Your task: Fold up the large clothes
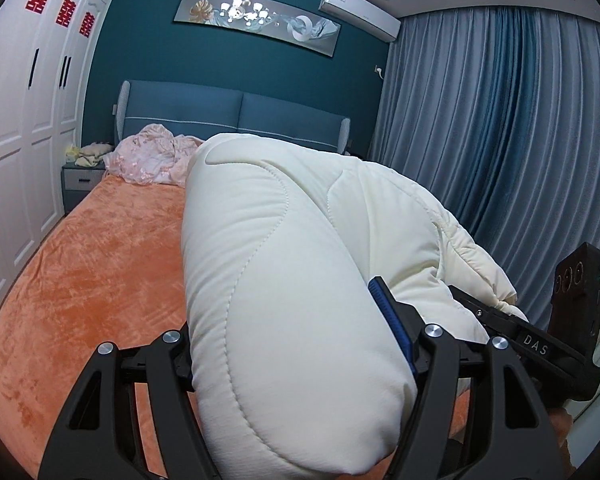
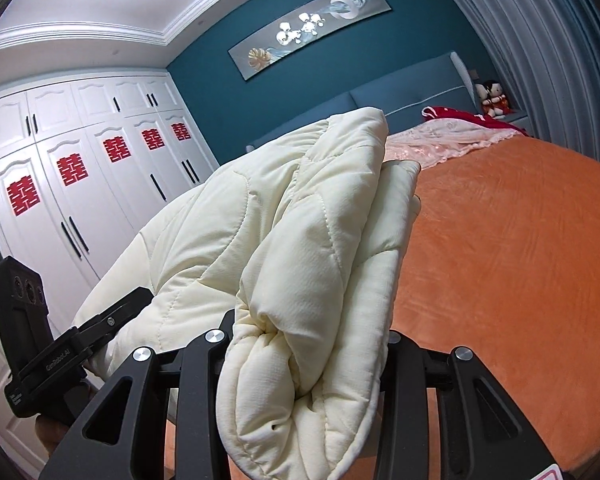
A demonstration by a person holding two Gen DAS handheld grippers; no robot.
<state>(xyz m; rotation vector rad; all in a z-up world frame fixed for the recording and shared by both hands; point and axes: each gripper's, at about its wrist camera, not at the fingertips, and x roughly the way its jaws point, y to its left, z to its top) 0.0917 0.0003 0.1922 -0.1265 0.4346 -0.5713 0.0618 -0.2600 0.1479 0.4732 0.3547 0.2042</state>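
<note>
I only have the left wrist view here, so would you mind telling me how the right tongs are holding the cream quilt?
Observer: The right tongs are clamped on a bunched, several-layer fold of the cream quilt, lifted above the orange bedspread.
Operator: Thank you. Is there anything at the head of the bed that I cannot see?
Observer: Yes, a red cloth lies against the headboard, behind the pink lace fabric.
Operator: And beyond that corner?
Observer: Two small dolls sit beside the headboard, next to the curtain.
</note>
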